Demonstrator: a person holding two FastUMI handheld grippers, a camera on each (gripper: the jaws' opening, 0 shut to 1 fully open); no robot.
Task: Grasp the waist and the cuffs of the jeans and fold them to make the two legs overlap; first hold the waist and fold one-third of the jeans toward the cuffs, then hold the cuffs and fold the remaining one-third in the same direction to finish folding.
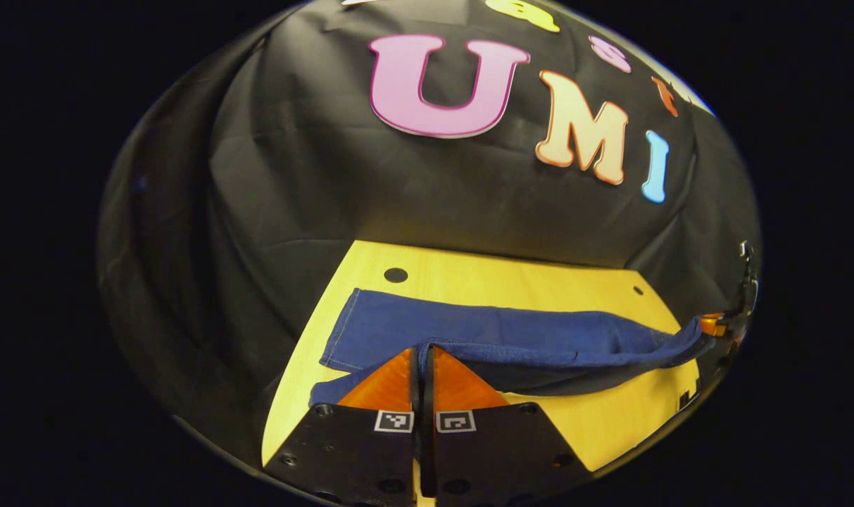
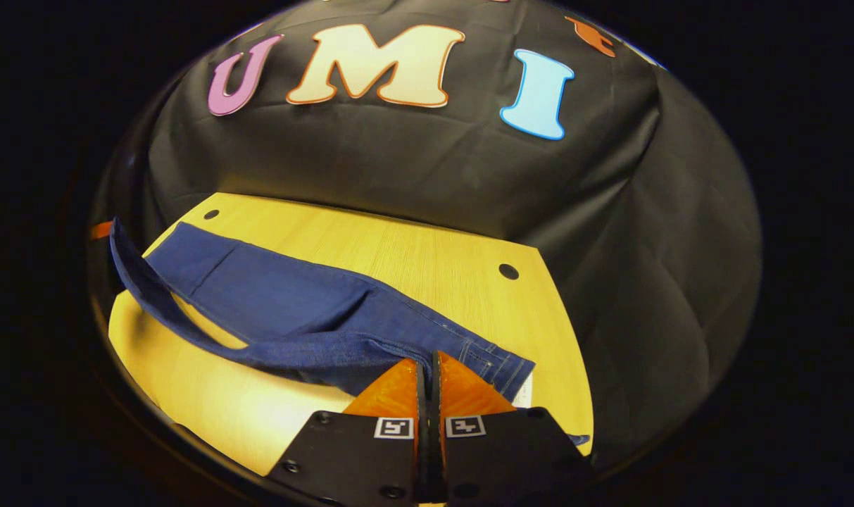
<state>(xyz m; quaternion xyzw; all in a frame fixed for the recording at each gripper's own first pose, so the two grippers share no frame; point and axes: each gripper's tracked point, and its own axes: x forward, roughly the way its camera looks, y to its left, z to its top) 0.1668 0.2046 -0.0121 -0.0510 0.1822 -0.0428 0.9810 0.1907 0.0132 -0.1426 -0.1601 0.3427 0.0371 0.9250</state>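
A pair of dark blue jeans point(image 1: 497, 334) lies lengthwise across a yellow wooden table point(image 1: 595, 415), one leg resting flat on the far side while the near leg is lifted off the boards; the left gripper point(image 1: 424, 359) is clamped tight on the cuff end of that raised leg, its fingers pressed together with denim between them; the right gripper point(image 2: 427, 373) is likewise pinched closed on the waist end point(image 2: 490, 362), where stitching and a pocket seam show just right of its fingers. Holding both ends at once appears meant to carry the near leg over the far one so the two overlap, which would put the task at its opening fold, the thirds not yet begun. In the right gripper view the lifted leg point(image 2: 180, 310) sags in a long strap, a slack span that could drag or twist; round holes point(image 2: 508, 270) dot the tabletop and black cloth point(image 2: 412, 169) walls the far side; nothing else blocks the way.
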